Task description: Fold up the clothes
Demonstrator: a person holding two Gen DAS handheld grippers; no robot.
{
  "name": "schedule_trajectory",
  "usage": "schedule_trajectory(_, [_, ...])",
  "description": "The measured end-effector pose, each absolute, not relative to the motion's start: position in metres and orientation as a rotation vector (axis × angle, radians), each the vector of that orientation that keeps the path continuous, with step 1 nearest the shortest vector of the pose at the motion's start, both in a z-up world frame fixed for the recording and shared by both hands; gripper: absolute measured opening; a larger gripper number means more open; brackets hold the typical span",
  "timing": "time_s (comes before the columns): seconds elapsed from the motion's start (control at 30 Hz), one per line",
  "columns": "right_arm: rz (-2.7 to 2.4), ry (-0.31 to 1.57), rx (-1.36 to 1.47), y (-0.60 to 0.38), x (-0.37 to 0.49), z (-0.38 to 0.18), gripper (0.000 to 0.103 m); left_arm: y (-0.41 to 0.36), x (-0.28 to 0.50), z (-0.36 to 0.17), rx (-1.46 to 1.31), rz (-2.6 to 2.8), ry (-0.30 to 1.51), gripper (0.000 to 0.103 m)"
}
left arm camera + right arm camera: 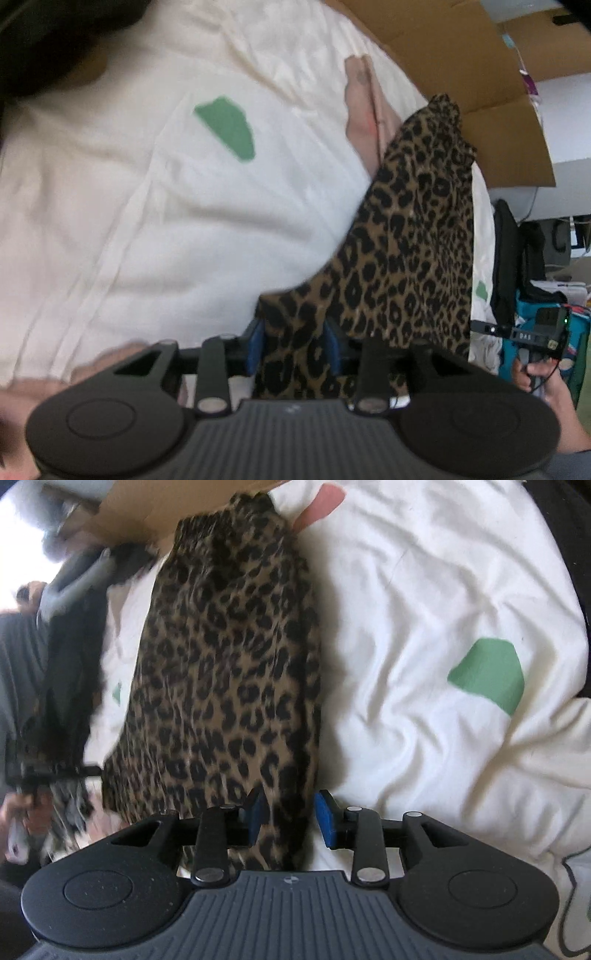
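Leopard-print garment (229, 657) lies on the white bedsheet (424, 627), between both grippers' released fingers (325, 819). Left view alone shows the right gripper (532, 336); left gripper (295, 343) fingers partly hidden.

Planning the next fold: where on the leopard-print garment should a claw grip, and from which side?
Grip the leopard-print garment at its near end, where the cloth already lies between the right claw. Come from the near side, low over the white bedding: it lies as a long, flat strip running away.
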State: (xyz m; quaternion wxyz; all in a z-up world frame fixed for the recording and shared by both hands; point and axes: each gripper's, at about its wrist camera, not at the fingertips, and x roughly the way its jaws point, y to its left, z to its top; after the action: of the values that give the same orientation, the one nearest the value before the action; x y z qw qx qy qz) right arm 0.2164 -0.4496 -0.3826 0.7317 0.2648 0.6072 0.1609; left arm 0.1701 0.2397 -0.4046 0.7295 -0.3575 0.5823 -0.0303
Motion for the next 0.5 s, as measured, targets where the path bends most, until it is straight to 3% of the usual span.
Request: schedule_trajectory(0.5, [0.293,1.247,0.472,-0.434,0.270,-0.384,0.035,0.182,0.257,-0.378,-0.674,-0.229,1.148,0.031])
